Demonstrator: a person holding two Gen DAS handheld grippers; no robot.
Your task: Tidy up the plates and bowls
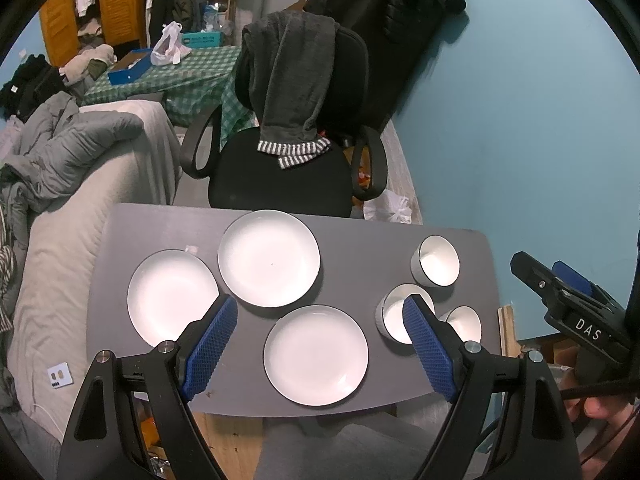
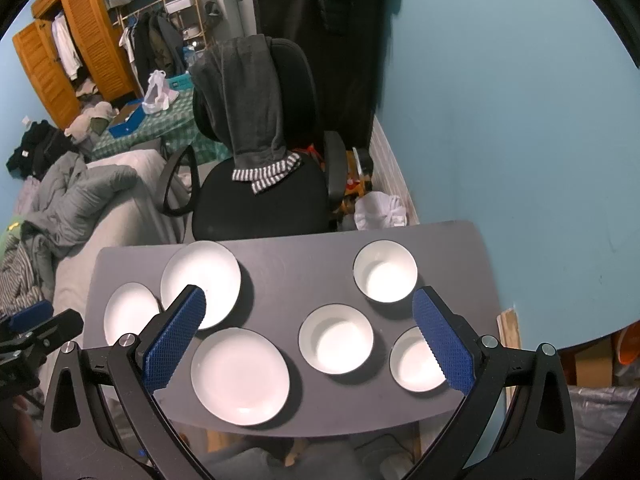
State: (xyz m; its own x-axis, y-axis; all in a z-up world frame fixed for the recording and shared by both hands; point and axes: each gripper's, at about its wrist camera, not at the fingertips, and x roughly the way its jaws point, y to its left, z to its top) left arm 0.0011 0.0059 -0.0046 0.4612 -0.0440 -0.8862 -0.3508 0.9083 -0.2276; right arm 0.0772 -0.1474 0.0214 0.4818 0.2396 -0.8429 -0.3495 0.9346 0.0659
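We hold the left tongs [image 1: 320, 344] and the right tongs [image 2: 308, 340] released, blue pads wide apart, above the near edge of the grey desk [image 1: 352, 232], gripping nothing. Three white plates [image 1: 316, 354] lie flat and separate on the desk's left half; three white bowls [image 2: 336, 338] stand upright on its right half, near one another but apart. Beyond the desk stands a black office chair [image 1: 280, 176] draped with a grey garment [image 1: 292, 80].
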